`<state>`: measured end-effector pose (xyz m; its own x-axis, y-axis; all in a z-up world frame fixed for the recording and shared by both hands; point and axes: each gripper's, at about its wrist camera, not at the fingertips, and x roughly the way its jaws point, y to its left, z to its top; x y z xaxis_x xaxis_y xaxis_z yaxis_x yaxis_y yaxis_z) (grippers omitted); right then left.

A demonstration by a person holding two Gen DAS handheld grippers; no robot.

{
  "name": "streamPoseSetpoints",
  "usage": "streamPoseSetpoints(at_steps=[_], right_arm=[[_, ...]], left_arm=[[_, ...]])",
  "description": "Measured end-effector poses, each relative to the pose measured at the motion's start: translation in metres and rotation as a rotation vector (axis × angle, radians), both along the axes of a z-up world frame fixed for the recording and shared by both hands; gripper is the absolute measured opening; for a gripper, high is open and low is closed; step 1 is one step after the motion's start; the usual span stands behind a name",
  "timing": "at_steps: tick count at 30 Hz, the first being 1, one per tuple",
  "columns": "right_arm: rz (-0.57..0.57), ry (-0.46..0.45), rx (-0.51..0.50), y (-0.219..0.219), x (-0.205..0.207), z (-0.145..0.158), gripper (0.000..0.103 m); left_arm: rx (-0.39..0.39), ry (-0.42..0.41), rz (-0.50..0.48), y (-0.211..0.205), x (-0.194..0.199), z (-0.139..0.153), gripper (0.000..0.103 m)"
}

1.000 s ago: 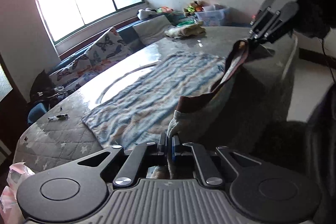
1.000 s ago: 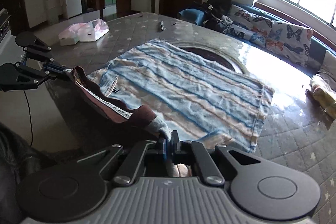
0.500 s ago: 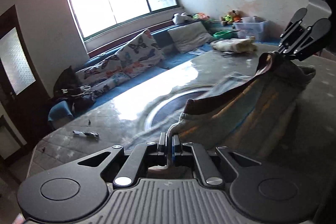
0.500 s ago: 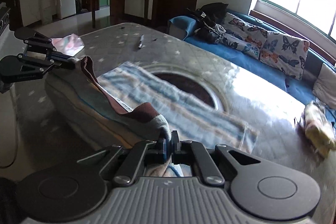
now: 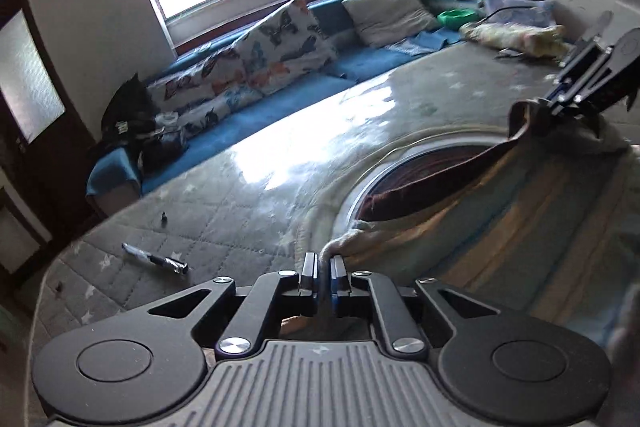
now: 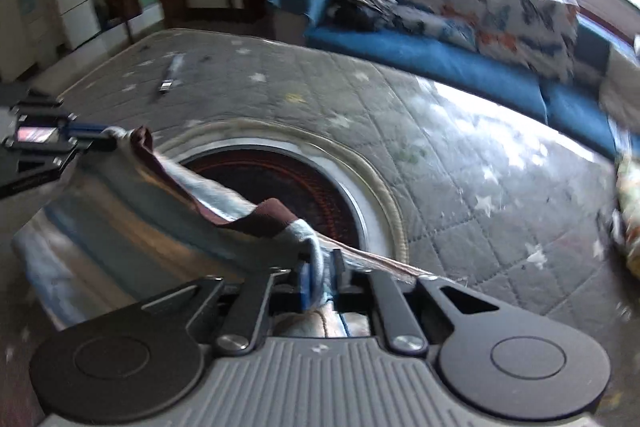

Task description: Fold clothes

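A striped blue-and-orange garment (image 5: 500, 227) with a maroon hem hangs stretched between both grippers above the quilted table (image 5: 200, 219). My left gripper (image 5: 323, 259) pinches one pale corner; its jaws are just starting to open, and only a thin gap shows with cloth in it. In the right wrist view the garment (image 6: 120, 219) sags leftward toward the left gripper (image 6: 80, 135). My right gripper (image 6: 322, 263) is opening: its pads stand visibly apart with the bunched corner loose between them. It also shows as the right gripper (image 5: 576, 95) at the hem's far end.
A round dark inset (image 6: 288, 179) lies in the table under the garment. A pen (image 5: 156, 259) rests on the quilt to the left. A folded pile (image 5: 516, 37) sits at the far edge. A blue sofa (image 6: 420, 55) with butterfly cushions runs along the window side.
Both grippers have carried the garment across the table toward the sofa side, folding it over; the round inset is now uncovered. The right gripper's jaws have parted.
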<state>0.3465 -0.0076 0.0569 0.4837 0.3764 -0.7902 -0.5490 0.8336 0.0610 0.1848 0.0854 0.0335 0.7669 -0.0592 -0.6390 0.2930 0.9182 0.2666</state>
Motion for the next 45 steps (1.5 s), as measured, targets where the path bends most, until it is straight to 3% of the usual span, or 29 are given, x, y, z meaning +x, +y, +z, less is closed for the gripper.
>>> streamPoseSetpoints(at_steps=[2,5,11,15,18,21,25,28,32,34,36,44,45], right_arm=[[-0.022,0.016,0.015,-0.005,0.008,-0.009,0.023],[-0.058,0.017,0.062,-0.016,0.014,-0.015,0.039],[-0.043,0.022,0.134,-0.036,0.019,-0.004,0.043],[-0.062,-0.032,0.143,-0.044,0.016,0.015,0.043],[-0.091,-0.096,0.183,-0.051,0.006,0.035,0.042],[-0.063,-0.132,0.179,-0.048,-0.008,0.041,0.04],[-0.038,-0.097,0.16,-0.035,-0.016,0.023,0.037],[-0.039,-0.045,0.151,-0.025,-0.016,0.004,0.033],[-0.032,-0.072,0.127,-0.011,-0.015,-0.008,0.032],[-0.015,-0.092,0.094,-0.003,-0.012,-0.01,0.033],[0.01,-0.095,0.068,0.004,-0.007,-0.014,0.033],[0.077,-0.069,-0.024,0.027,0.016,-0.036,0.033],[0.081,-0.067,-0.034,0.028,0.016,-0.038,0.033]], left_arm=[[-0.013,0.011,0.033,0.003,0.008,-0.007,0.015],[-0.034,0.013,0.069,0.008,0.016,-0.01,0.021],[-0.026,0.007,0.113,0.015,0.018,-0.008,0.025],[-0.007,-0.028,0.157,0.018,0.013,-0.001,0.027],[-0.036,-0.065,0.17,0.017,0.003,0.012,0.028],[-0.075,-0.077,0.138,0.008,-0.008,0.022,0.028],[-0.125,-0.029,0.041,-0.017,-0.014,0.016,0.028],[-0.091,-0.005,0.015,-0.034,-0.01,0.006,0.028],[-0.022,-0.034,0.014,-0.042,-0.001,-0.001,0.028],[-0.004,-0.022,0.005,-0.04,0.004,-0.003,0.035],[0.032,-0.016,-0.013,-0.038,0.005,-0.008,0.055],[0.058,0.041,0.008,-0.02,0.011,-0.026,0.055],[0.058,0.044,0.007,-0.019,0.012,-0.027,0.045]])
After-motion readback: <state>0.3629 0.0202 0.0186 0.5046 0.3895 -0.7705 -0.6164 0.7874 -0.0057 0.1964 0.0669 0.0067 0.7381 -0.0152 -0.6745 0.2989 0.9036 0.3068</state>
